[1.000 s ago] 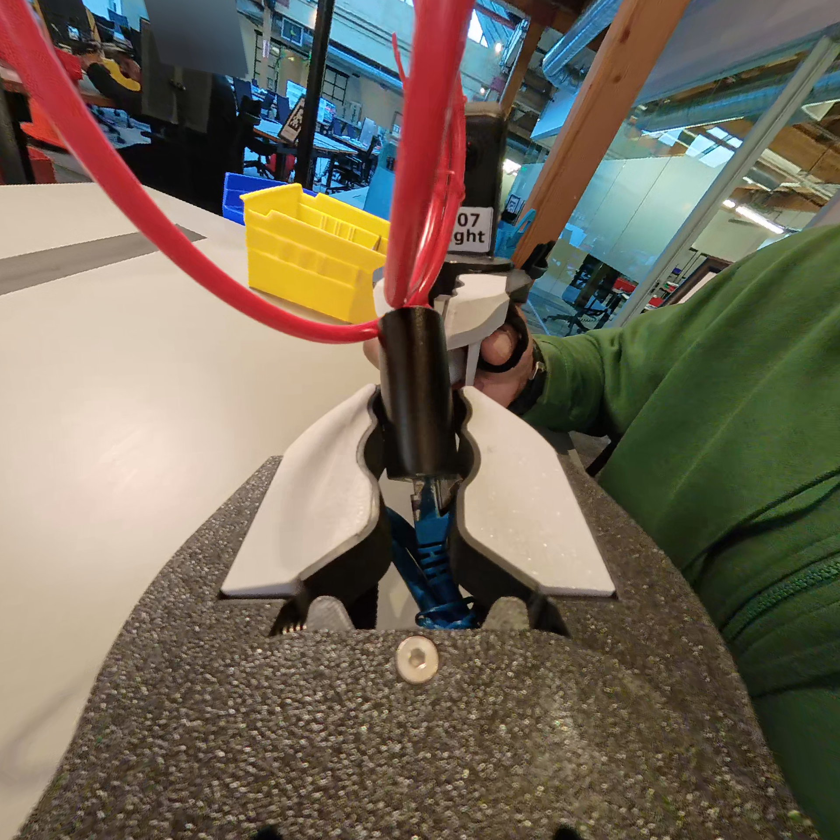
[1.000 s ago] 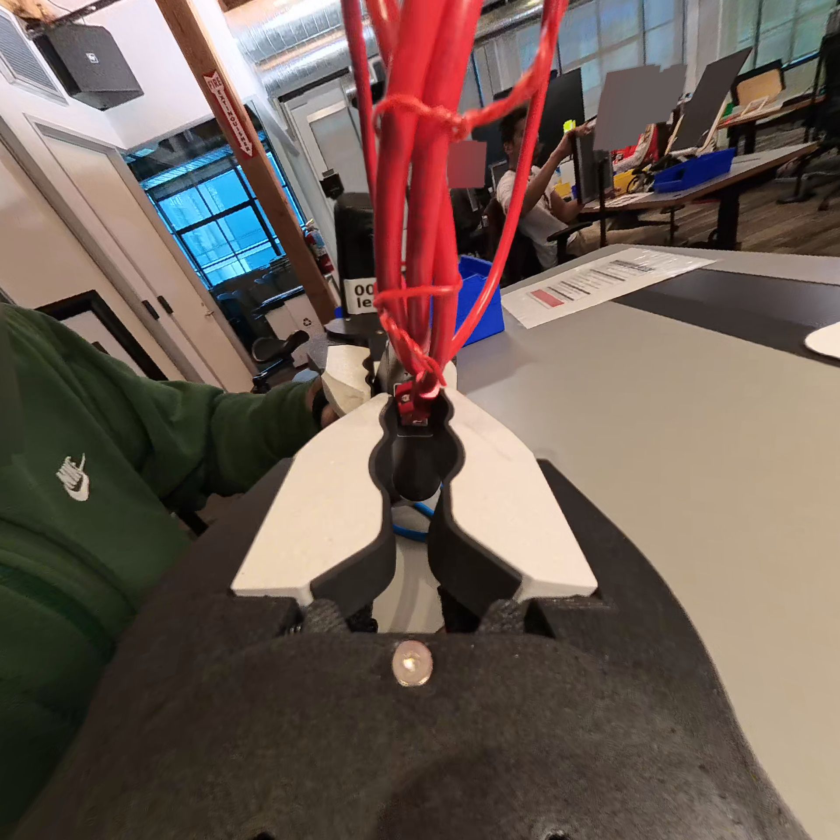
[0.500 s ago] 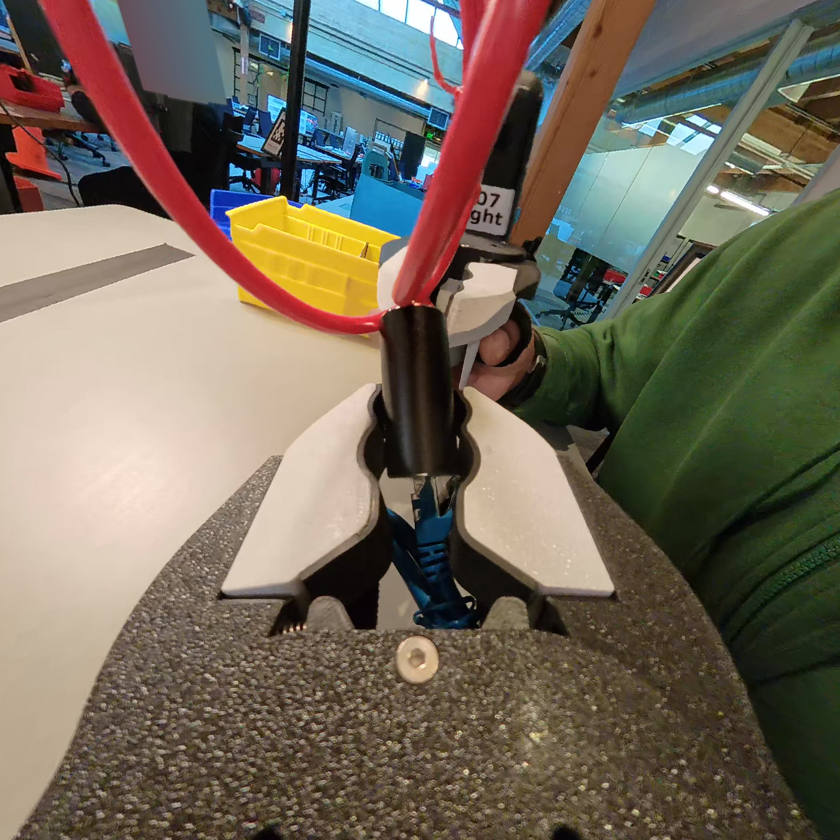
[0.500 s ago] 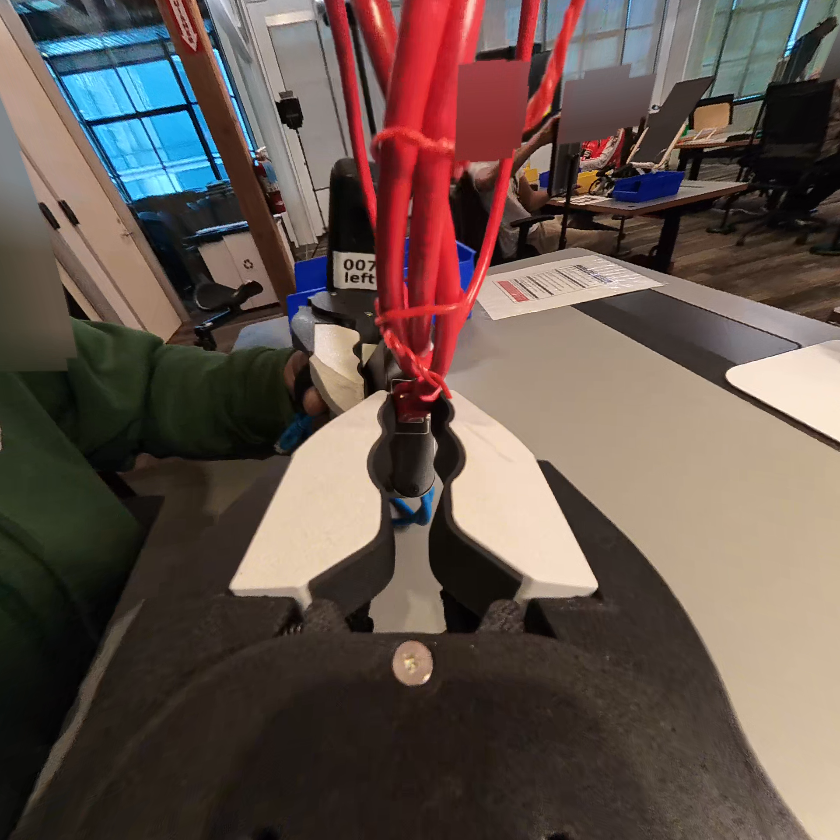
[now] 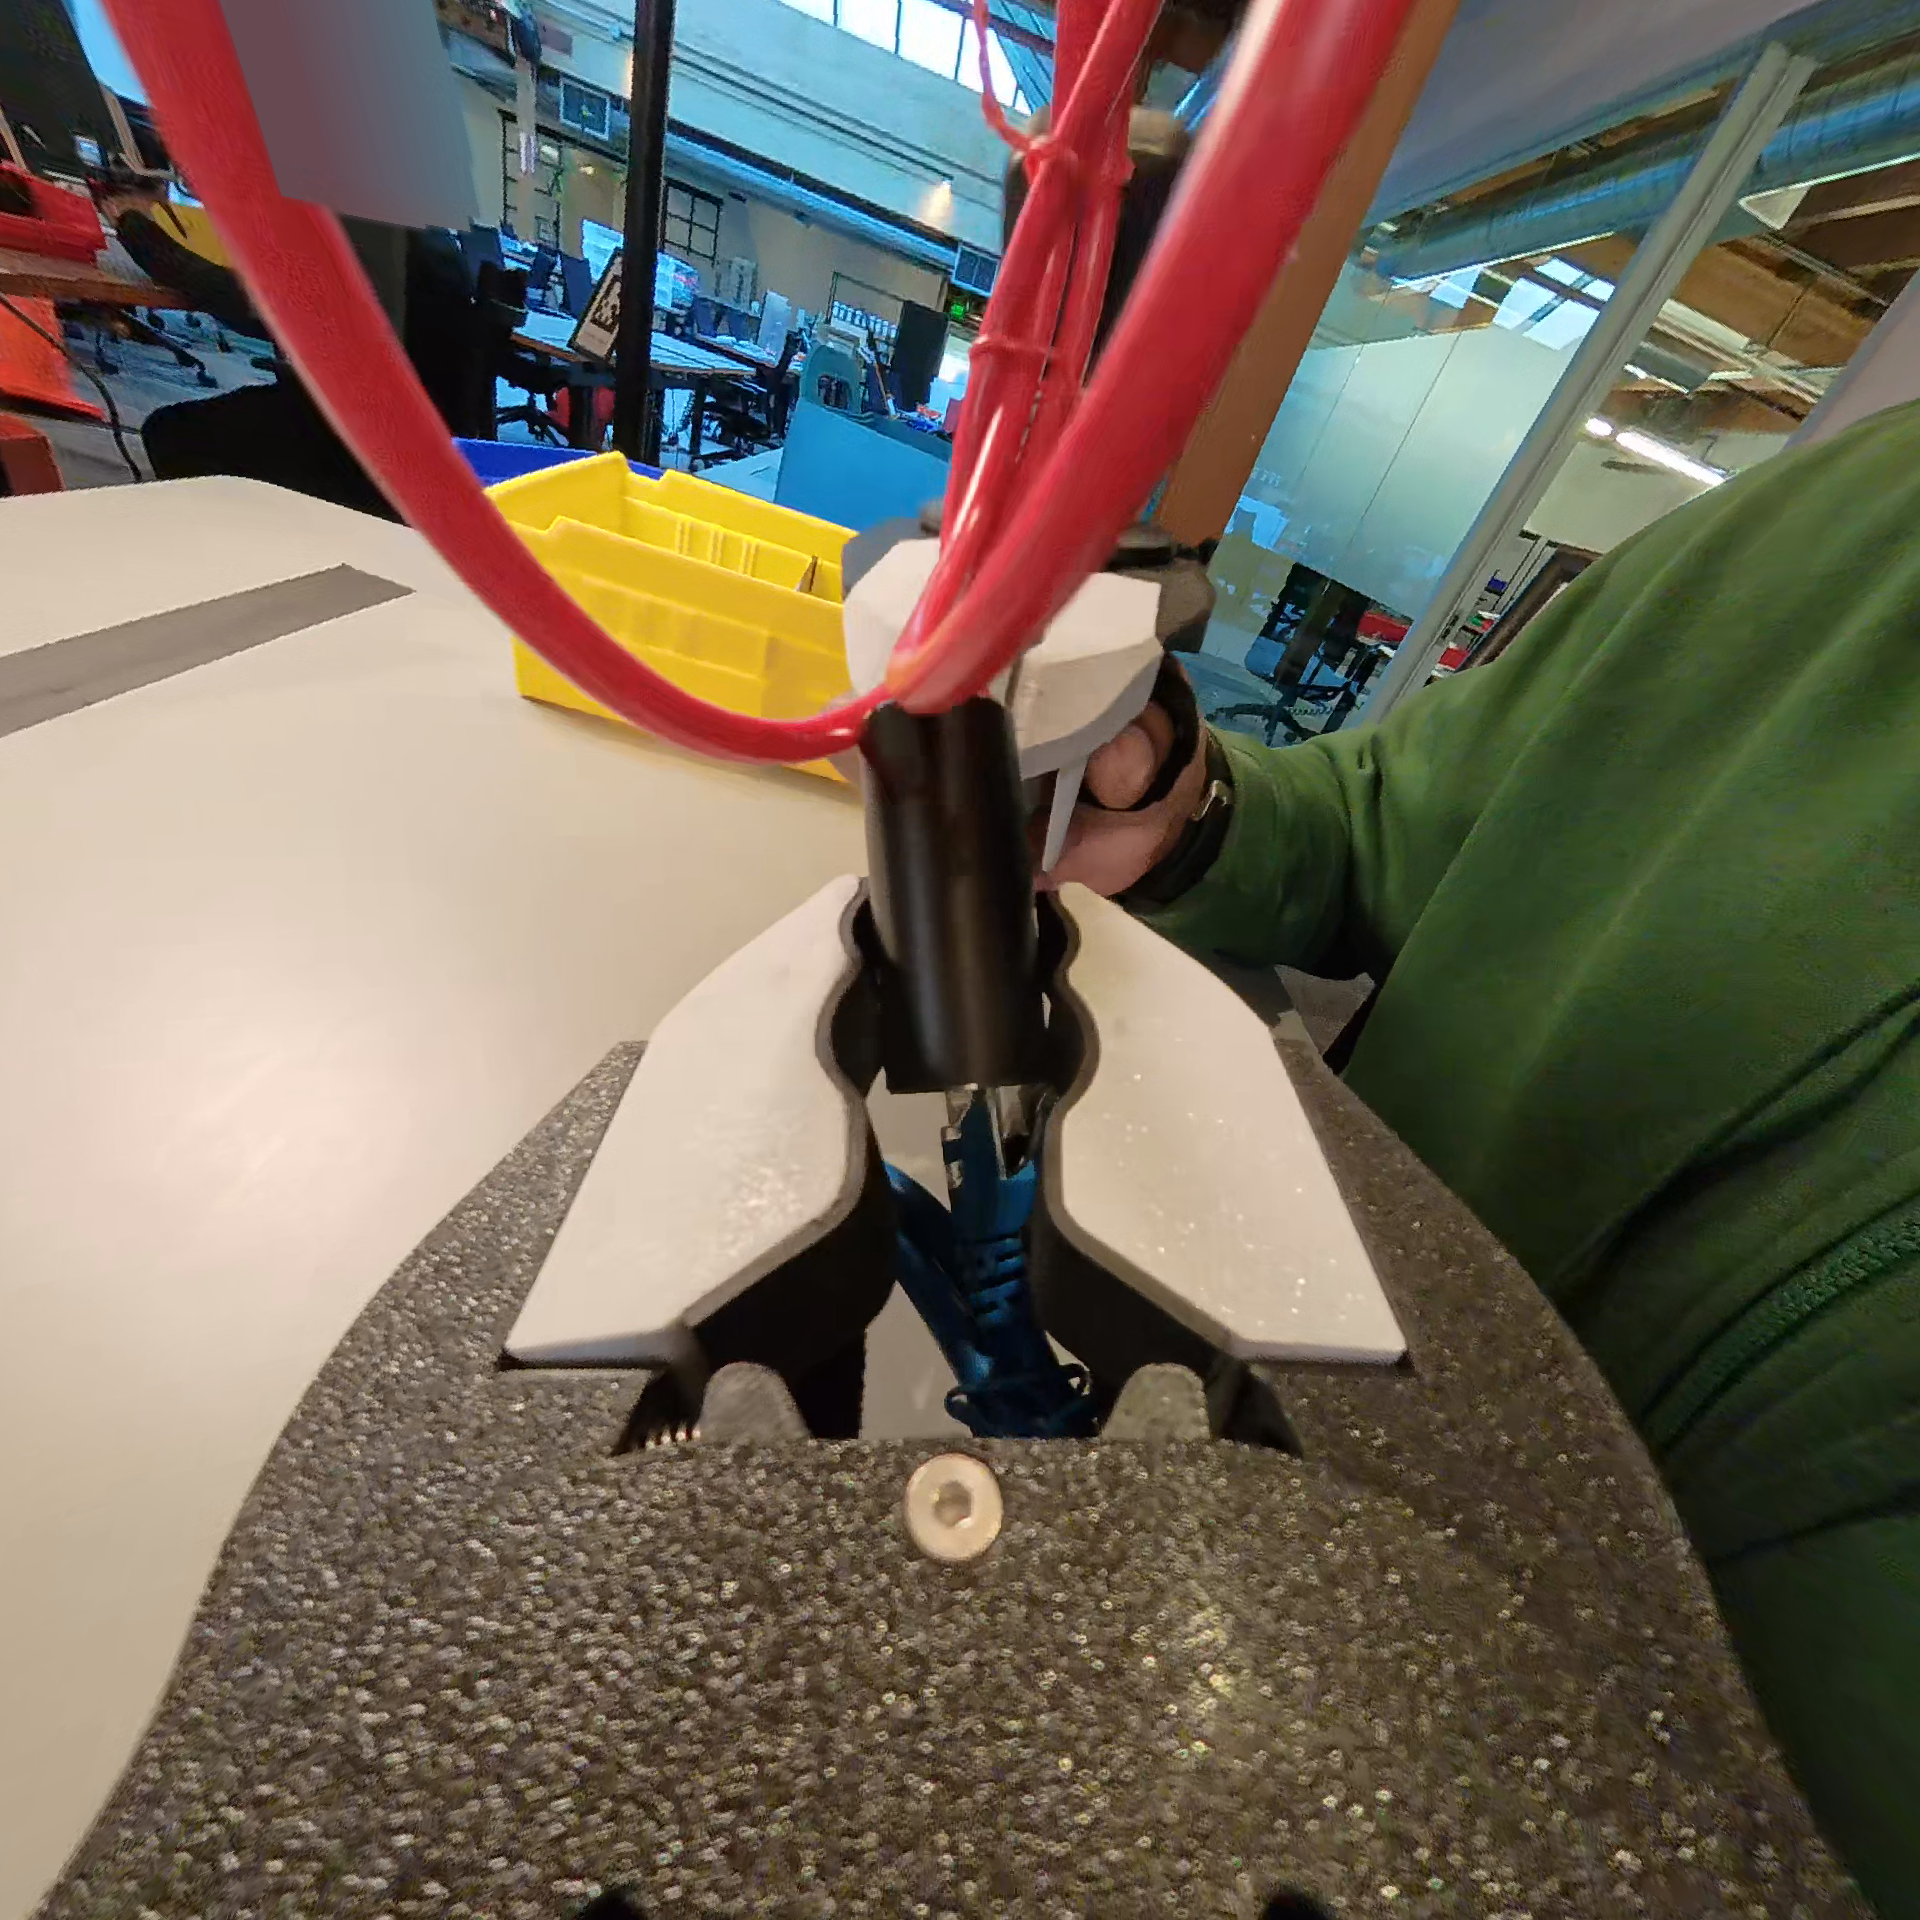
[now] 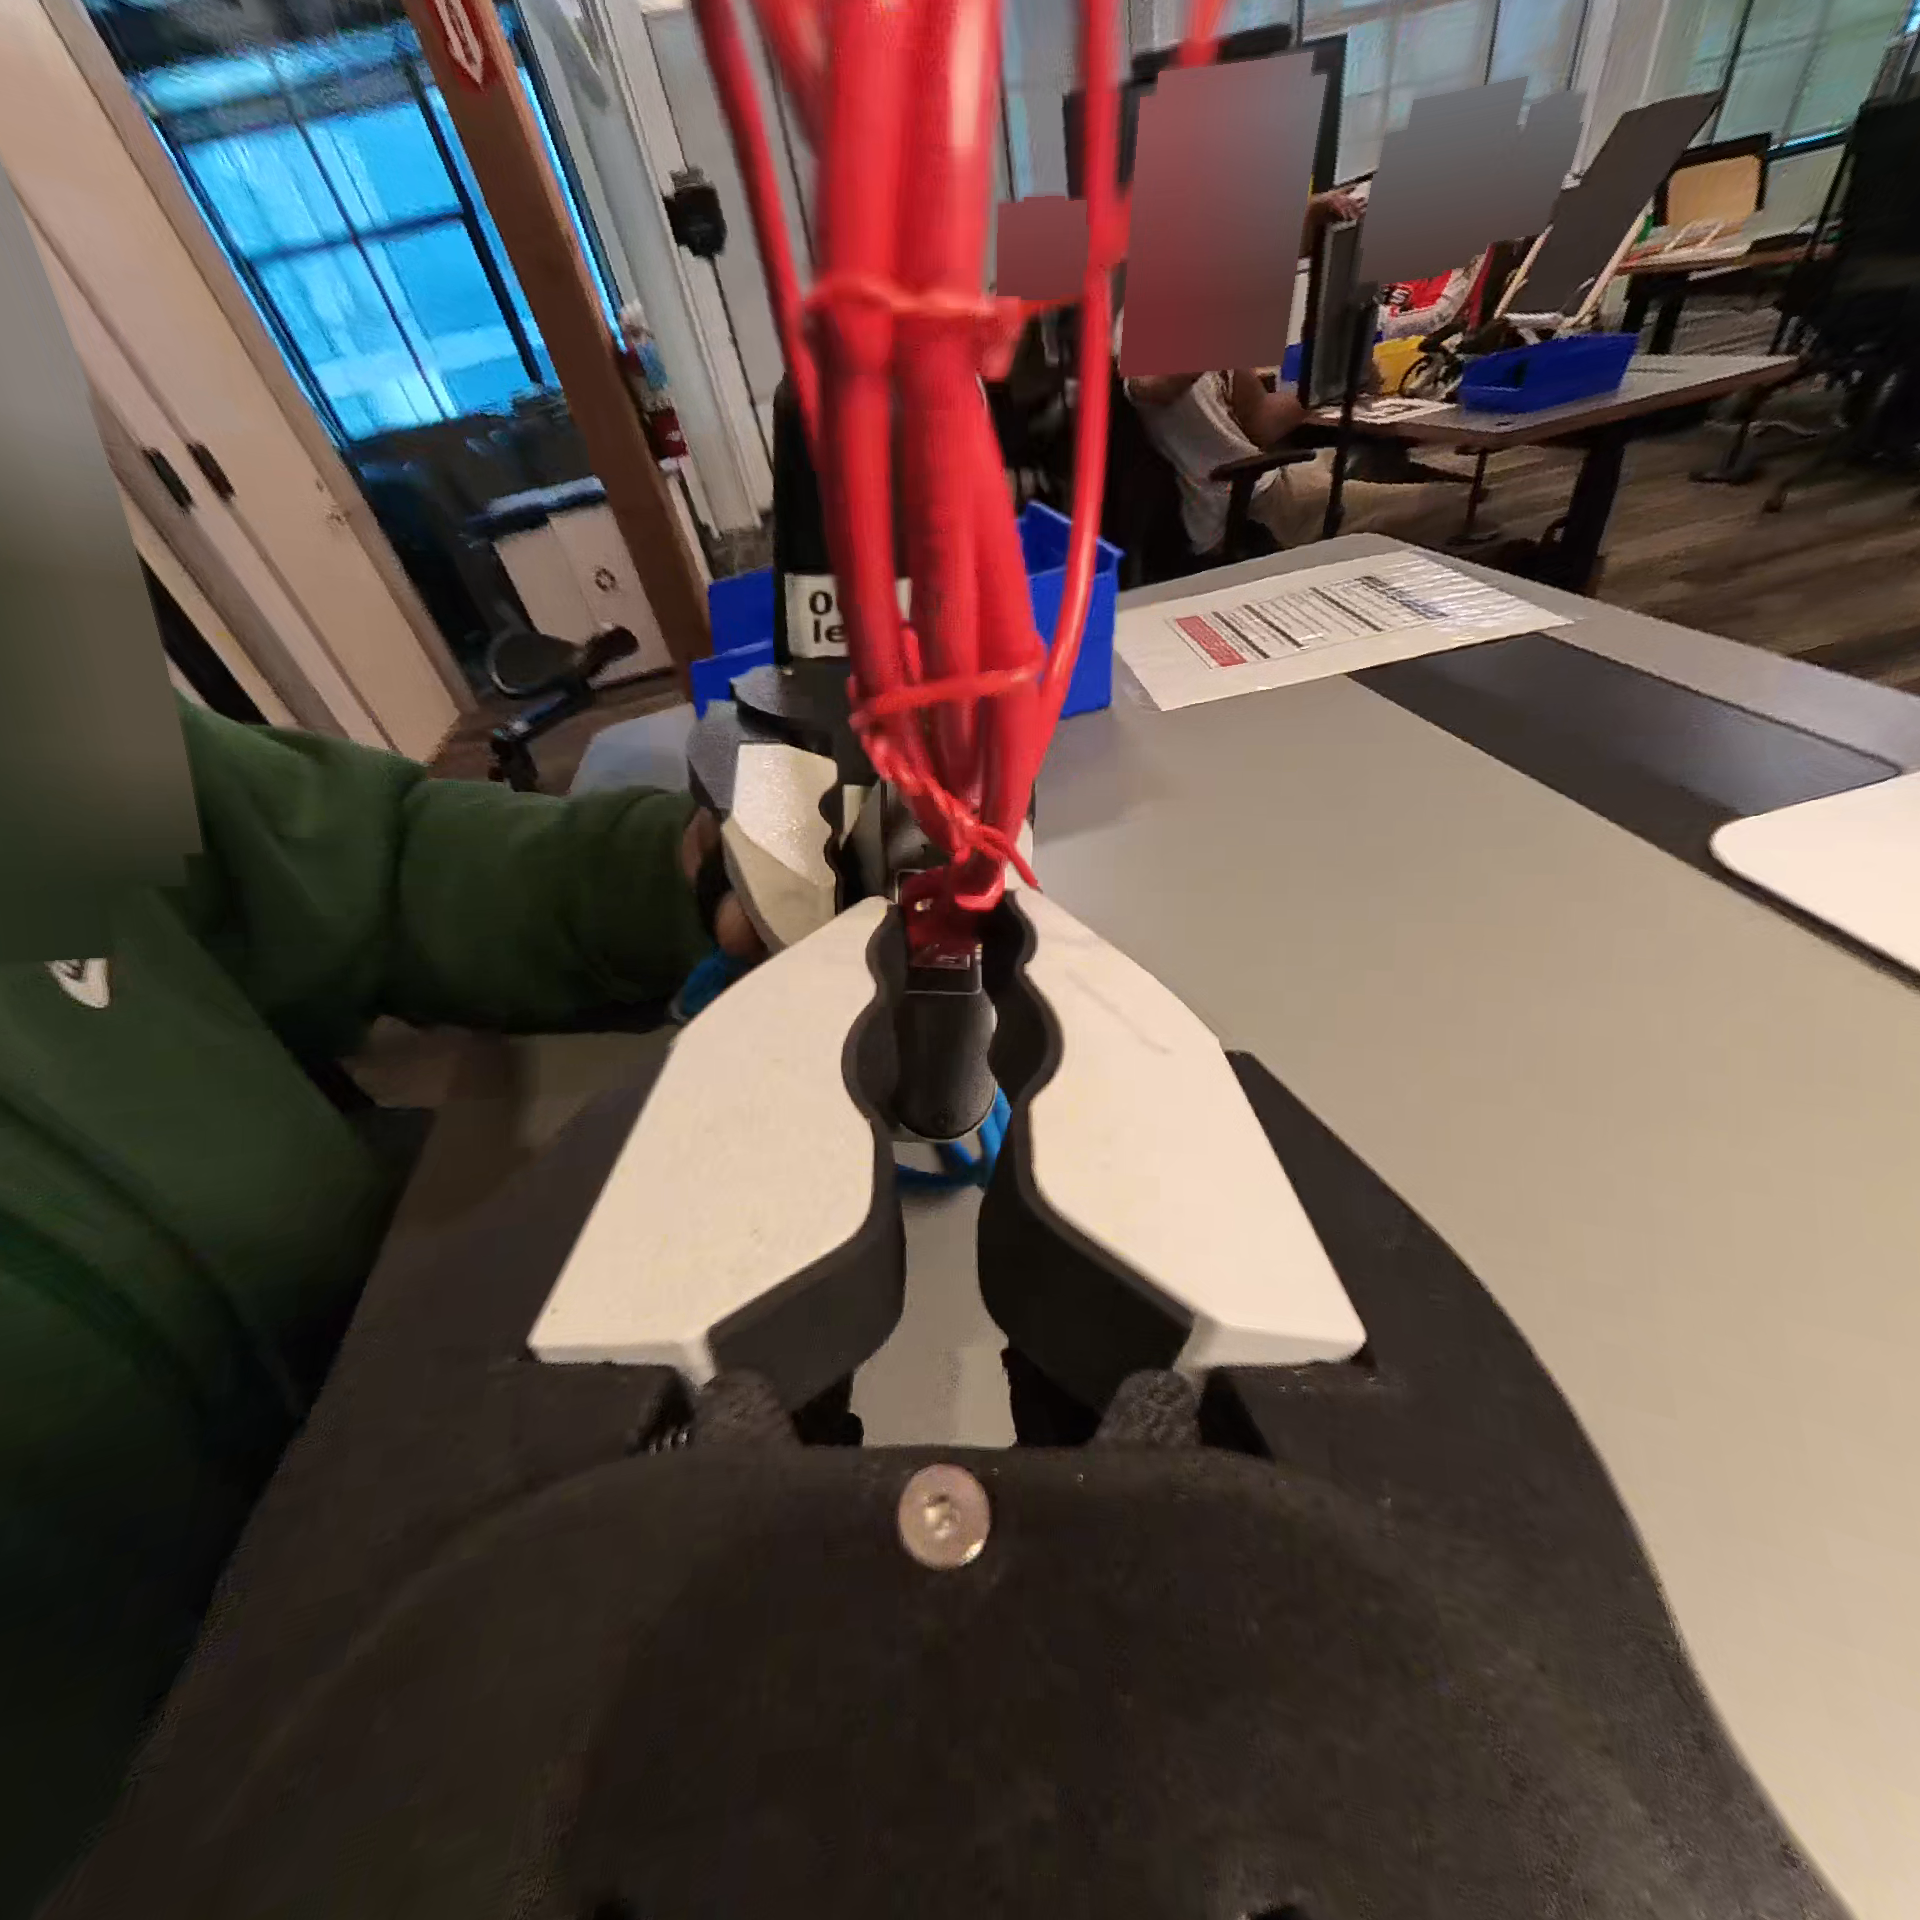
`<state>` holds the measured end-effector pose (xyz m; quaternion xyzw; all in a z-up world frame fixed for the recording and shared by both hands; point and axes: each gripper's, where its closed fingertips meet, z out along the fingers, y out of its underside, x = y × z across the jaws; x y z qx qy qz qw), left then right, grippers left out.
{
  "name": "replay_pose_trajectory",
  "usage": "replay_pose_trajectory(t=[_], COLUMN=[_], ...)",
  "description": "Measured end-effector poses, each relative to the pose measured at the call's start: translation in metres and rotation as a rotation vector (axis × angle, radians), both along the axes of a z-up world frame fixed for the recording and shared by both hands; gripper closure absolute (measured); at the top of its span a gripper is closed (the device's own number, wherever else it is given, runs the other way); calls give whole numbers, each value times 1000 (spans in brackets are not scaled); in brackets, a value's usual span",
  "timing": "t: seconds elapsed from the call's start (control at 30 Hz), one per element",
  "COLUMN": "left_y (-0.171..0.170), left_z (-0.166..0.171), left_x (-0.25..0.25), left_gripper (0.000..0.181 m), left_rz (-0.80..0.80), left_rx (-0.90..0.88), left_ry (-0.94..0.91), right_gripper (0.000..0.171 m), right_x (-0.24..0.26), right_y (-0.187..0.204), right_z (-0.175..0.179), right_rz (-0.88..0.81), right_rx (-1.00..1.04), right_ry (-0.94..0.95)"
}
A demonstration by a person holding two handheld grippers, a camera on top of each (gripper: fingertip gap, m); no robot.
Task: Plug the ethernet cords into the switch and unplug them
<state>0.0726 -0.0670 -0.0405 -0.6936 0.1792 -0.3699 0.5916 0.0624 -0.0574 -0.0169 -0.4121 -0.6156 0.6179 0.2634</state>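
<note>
A black cylindrical switch piece (image 5: 951, 914) stands between the fingers of my left gripper (image 5: 956, 904), which is shut on it. A bundle of red ethernet cords (image 5: 1039, 436) tied with red string leaves its far end and loops up out of view. A blue ethernet cord (image 5: 987, 1257) is plugged into its near end, between the jaws. My right gripper (image 6: 940, 920) is shut on the same kind of black piece (image 6: 940, 1060), a red plug (image 6: 940, 930) at its tip and blue cord (image 6: 966, 1153) below. Each gripper shows just beyond the other.
A yellow bin (image 5: 675, 613) sits on the grey table (image 5: 260, 935) behind the cords. A blue bin (image 6: 1075, 613), a laminated sheet (image 6: 1340, 623) and a white pad (image 6: 1829, 862) lie on the table farther off. A green sleeve (image 5: 1610, 935) fills the side. Left and right tips are no more than a few centimetres apart.
Both grips stay the same. The red cord bundle has swung and spread wider above the black piece. The right wrist view has turned to show more of the table and room.
</note>
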Motion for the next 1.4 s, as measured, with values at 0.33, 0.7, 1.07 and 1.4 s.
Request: replay_pose_trajectory(t=[0.33, 0.7, 1.07, 1.4], left_y=[-1, 0, -7, -3], left_z=[-6, -5, -6, -7], left_x=[-1, -1, 6, -3], left_gripper=[151, 152, 151, 152], left_rz=[-23, -40, -93, -24], left_rx=[-28, -21, -29, -7], left_ry=[26, -26, 12, 82], right_gripper=[159, 158, 158, 157], right_x=[-1, -3, 5, -3], right_y=[0, 1, -6, 1], right_z=[-6, -4, -3, -5], right_rz=[130, 70, 159, 6], right_rx=[-390, -268, -194, -24], right_ry=[-130, -63, -101, -16])
